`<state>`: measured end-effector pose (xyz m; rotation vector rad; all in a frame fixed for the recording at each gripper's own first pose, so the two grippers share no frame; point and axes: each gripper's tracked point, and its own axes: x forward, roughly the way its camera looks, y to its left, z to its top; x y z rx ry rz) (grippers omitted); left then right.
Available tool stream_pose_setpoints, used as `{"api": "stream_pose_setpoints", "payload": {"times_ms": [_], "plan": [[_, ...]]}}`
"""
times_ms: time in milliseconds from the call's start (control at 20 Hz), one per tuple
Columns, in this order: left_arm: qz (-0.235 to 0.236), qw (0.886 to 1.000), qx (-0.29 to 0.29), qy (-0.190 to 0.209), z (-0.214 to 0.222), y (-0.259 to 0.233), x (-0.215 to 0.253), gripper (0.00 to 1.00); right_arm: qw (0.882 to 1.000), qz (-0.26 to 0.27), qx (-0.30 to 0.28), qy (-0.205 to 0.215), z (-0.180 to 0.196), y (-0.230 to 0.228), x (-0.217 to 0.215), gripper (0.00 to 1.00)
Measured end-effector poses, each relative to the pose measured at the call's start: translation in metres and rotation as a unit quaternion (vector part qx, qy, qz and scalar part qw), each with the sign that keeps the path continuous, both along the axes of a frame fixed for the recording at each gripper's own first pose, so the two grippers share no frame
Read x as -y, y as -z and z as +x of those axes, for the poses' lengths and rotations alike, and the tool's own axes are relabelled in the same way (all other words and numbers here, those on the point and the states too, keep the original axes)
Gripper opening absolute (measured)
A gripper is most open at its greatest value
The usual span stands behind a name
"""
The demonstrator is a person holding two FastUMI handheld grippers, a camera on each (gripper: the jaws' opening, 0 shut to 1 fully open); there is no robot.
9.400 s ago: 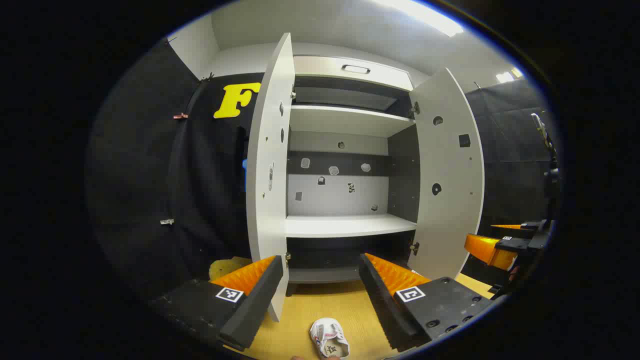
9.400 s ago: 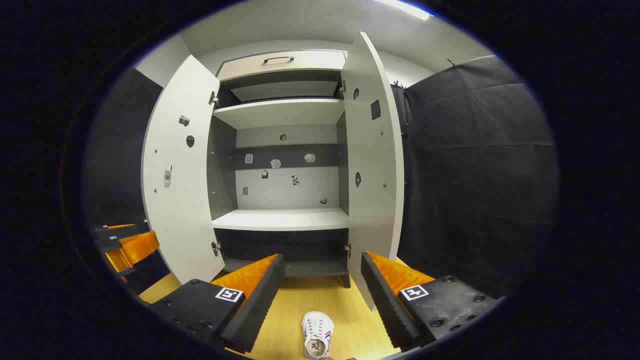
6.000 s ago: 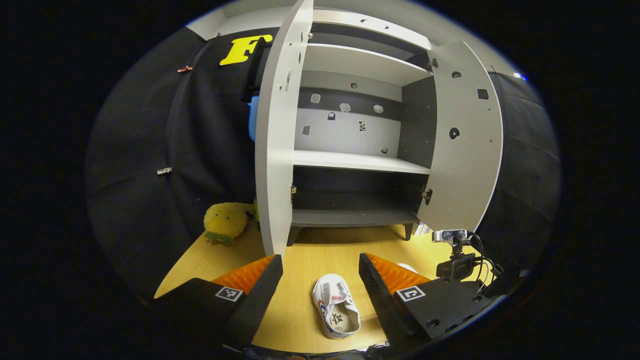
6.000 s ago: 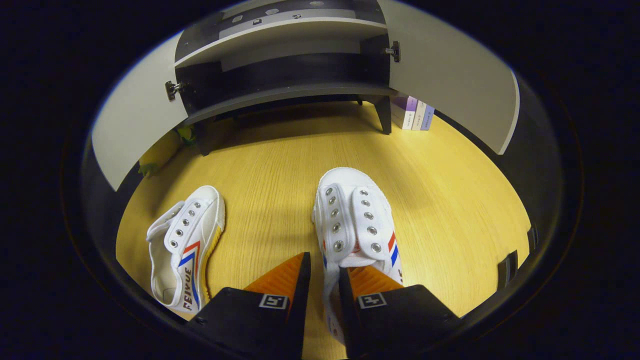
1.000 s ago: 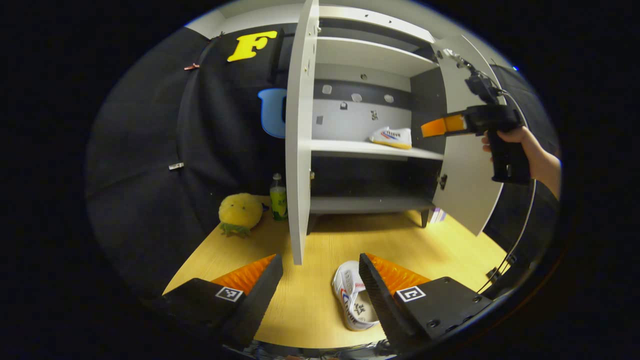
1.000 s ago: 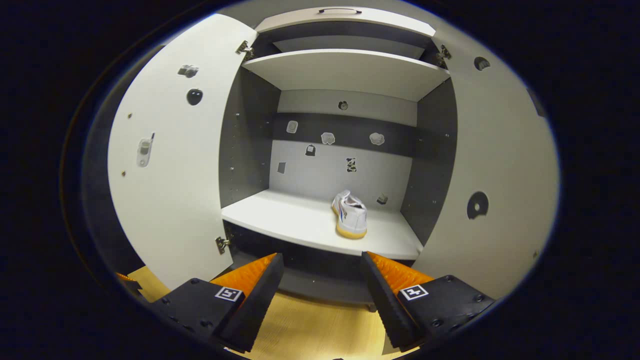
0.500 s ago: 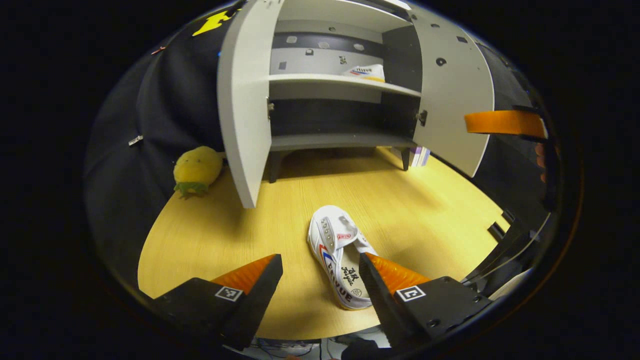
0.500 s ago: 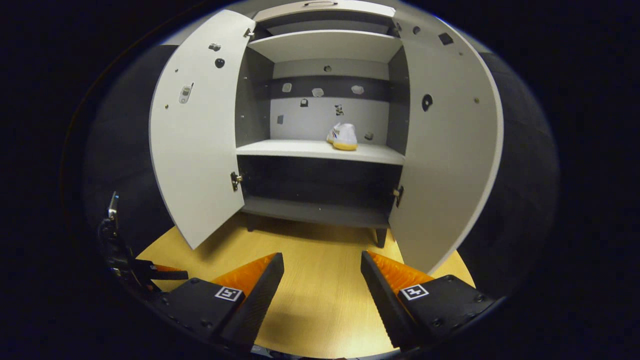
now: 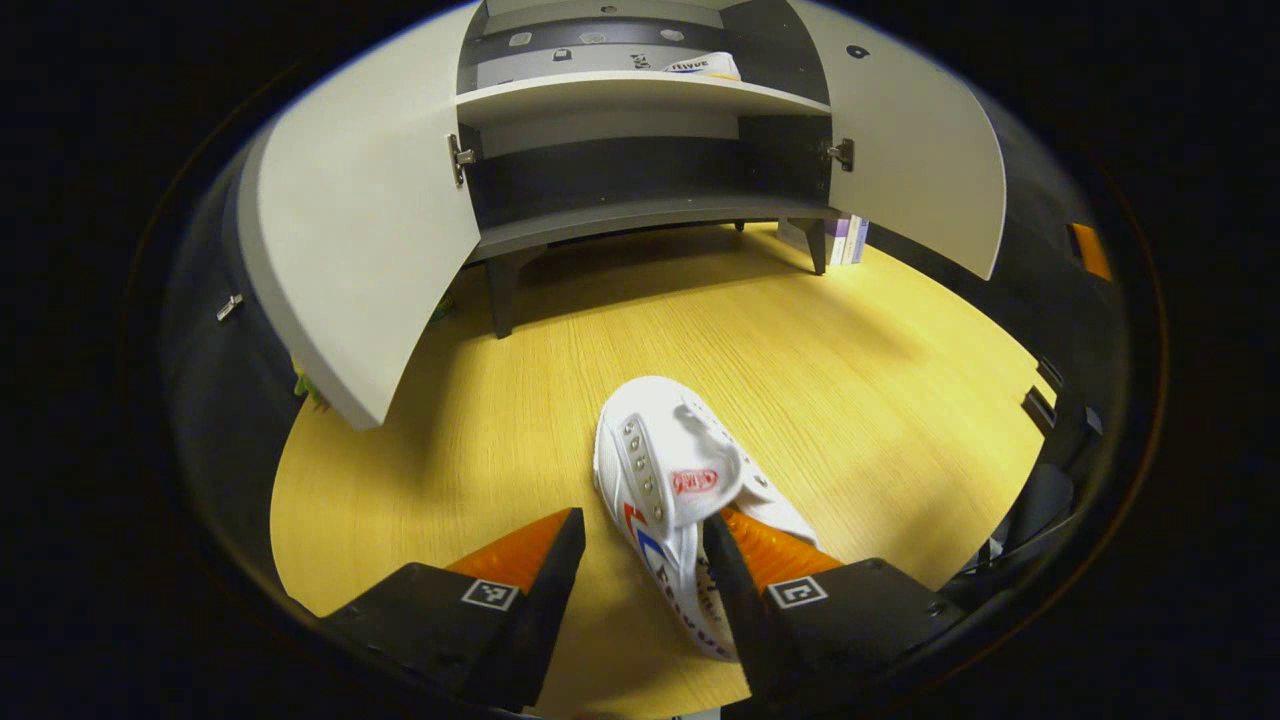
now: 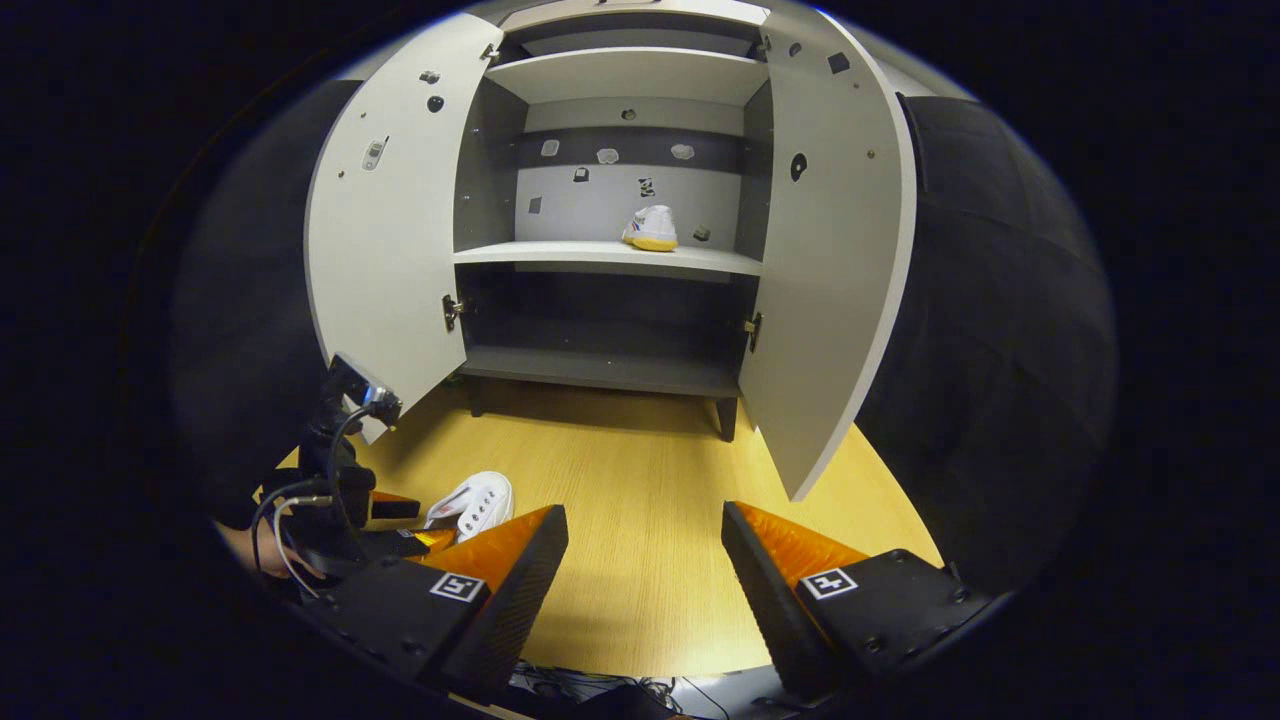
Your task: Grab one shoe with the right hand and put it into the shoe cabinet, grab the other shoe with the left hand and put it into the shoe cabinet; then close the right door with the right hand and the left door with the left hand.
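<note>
white shoe [image 9: 665,470], red-blue stripes, yellow floor [image 9: 800,350]

The left gripper view looks steeply down from close above the shoe [image 9: 668,470] on the wooden floor [image 9: 860,340]. The right gripper view stands farther back, facing the shoe cabinet [image 10: 610,260] level. Both share cabinet, floor and that shoe [image 10: 472,500].

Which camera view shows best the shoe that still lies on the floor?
The left gripper view: the white shoe lies close, toe toward the shoe cabinet, between the open jaws of the left gripper. In the right gripper view the same shoe is small, at lower left, partly hidden behind the left gripper.
</note>
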<state>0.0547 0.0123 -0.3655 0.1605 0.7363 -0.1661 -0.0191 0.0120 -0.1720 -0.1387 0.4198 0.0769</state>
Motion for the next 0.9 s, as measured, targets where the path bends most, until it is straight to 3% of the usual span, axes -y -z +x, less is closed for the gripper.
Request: {"api": "stream_pose_setpoints", "payload": {"times_ms": [150, 350, 400, 500, 650, 800, 900], "plan": [[0.010, 1.000, -0.004, 0.000, 0.015, 0.004, 0.007, 0.61, 1.000, 0.000, -0.010, 0.017, -0.001, -0.001, 0.014, 0.98], [0.055, 0.998, -0.012, -0.038, 0.021, 0.014, -0.003, 0.31, 0.999, -0.005, -0.030, 0.019, -0.005, 0.002, 0.026, 0.98], [0.065, 0.997, -0.017, -0.048, 0.018, 0.016, -0.010, 0.19, 0.999, -0.006, -0.033, 0.015, -0.004, 0.002, 0.027, 0.98], [0.063, 0.997, -0.013, -0.042, 0.020, 0.015, -0.009, 0.09, 0.999, -0.009, -0.039, 0.006, 0.001, 0.002, 0.028, 0.98], [0.055, 0.998, -0.021, -0.032, 0.021, 0.012, -0.008, 0.06, 0.999, -0.006, -0.042, -0.009, 0.010, 0.003, 0.027, 0.99], [0.022, 0.998, -0.025, -0.050, 0.020, 0.003, -0.003, 0.05, 0.999, -0.004, -0.038, -0.025, 0.021, -0.001, 0.025, 0.99], [0.030, 0.998, -0.012, -0.052, 0.020, -0.013, 0.000, 0.05, 0.999, 0.001, -0.032, -0.034, 0.027, -0.004, 0.024, 0.98]]}}
